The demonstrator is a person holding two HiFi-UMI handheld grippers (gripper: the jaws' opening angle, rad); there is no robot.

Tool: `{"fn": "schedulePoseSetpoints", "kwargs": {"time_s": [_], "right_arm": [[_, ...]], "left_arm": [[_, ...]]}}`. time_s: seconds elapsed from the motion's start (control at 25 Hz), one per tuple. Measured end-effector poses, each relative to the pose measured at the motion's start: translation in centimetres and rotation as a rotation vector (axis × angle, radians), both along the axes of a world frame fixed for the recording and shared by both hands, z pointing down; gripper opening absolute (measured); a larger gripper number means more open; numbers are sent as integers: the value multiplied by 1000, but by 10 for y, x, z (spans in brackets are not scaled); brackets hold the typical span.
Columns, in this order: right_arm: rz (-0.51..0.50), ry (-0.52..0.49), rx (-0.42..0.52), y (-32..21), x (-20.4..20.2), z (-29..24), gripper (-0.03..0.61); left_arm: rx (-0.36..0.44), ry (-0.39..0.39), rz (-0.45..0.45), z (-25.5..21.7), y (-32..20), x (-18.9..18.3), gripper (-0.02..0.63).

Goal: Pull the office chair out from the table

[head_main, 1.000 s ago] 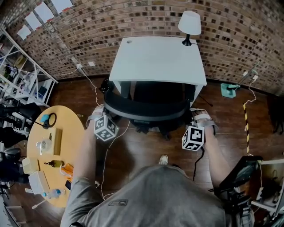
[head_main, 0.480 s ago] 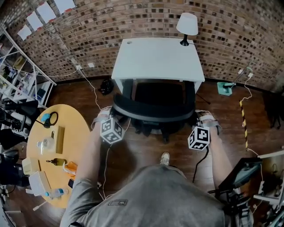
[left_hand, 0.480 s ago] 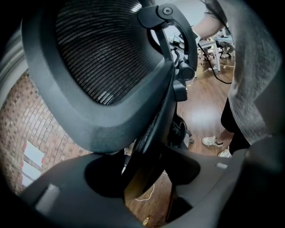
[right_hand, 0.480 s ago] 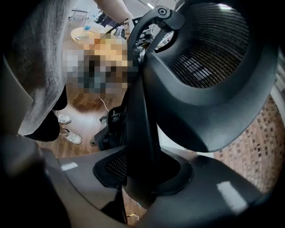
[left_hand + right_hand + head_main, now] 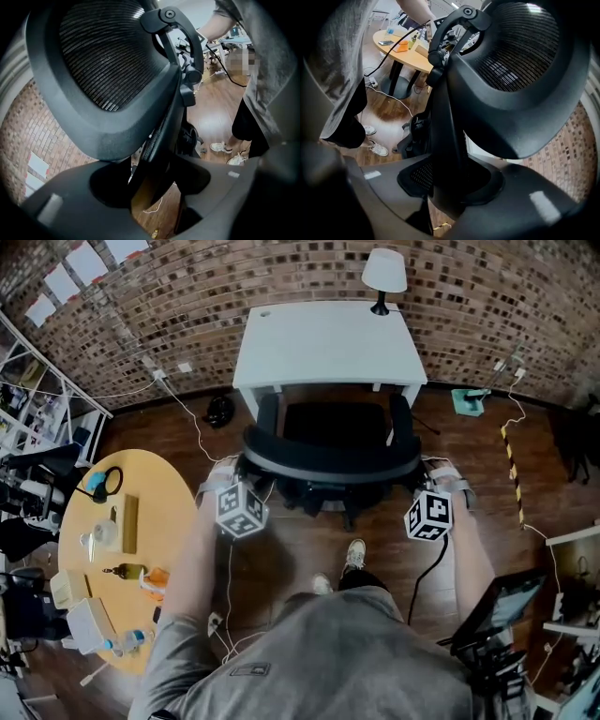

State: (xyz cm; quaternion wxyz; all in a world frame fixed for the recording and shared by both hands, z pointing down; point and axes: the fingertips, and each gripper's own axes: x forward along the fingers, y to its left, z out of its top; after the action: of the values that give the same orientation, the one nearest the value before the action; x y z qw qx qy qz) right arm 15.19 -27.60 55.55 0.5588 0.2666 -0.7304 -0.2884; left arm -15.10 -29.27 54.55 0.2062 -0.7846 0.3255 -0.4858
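Our left gripper [image 5: 154,187] has its jaws spread wide around the left edge of the office chair [image 5: 328,460] backrest. The thick black frame runs down between them, and both jaws bear on it. Our right gripper [image 5: 450,187] clamps the opposite edge of the same backrest with a narrower spread. Its jaws are easing apart, with the frame between them and the pads against it. Just above each pair of jaws, the mesh panel [image 5: 103,70] of the curved backrest fills the gripper view.

From the head view, both grippers sit on the side of the chair away from the white desk [image 5: 323,343]. The left gripper [image 5: 237,468] is at one end of the backrest curve and the right gripper [image 5: 424,470] at the other. The chair stands just in front of the desk's open side, with its seat at the desk's front edge and its backrest turned away from the desk, toward us.

A white table lamp [image 5: 384,273] stands on the desk's far right corner, by the brick wall [image 5: 187,296] behind the desk. Well to the left of the desk, on the wooden floor [image 5: 281,559], is a round yellow table [image 5: 159,512] cluttered with small items.
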Motion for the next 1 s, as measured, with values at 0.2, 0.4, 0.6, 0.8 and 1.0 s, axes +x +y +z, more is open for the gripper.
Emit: {"fn": "schedulePoseSetpoints", "kwargs": {"time_s": [0.2,0.4,0.6,0.8,1.0], "right_arm": [[9,0,-9,21,-1,0,173],[1,2,-14,38,1,1,172],[-22,-1,-1,53,2,-1,170],[-51,-1,4,68,3,-2,169],[-84,-5,10,87,6,-3,166]], "left_arm": [[2,3,4,-1,19,0,262],[5,9,-2,0,39,3,262],[9,6,-26,-2,56,3,265],[-5,3,-60,-2,78,4,267],[-8,2,-95,-2,102,7,270]]}}
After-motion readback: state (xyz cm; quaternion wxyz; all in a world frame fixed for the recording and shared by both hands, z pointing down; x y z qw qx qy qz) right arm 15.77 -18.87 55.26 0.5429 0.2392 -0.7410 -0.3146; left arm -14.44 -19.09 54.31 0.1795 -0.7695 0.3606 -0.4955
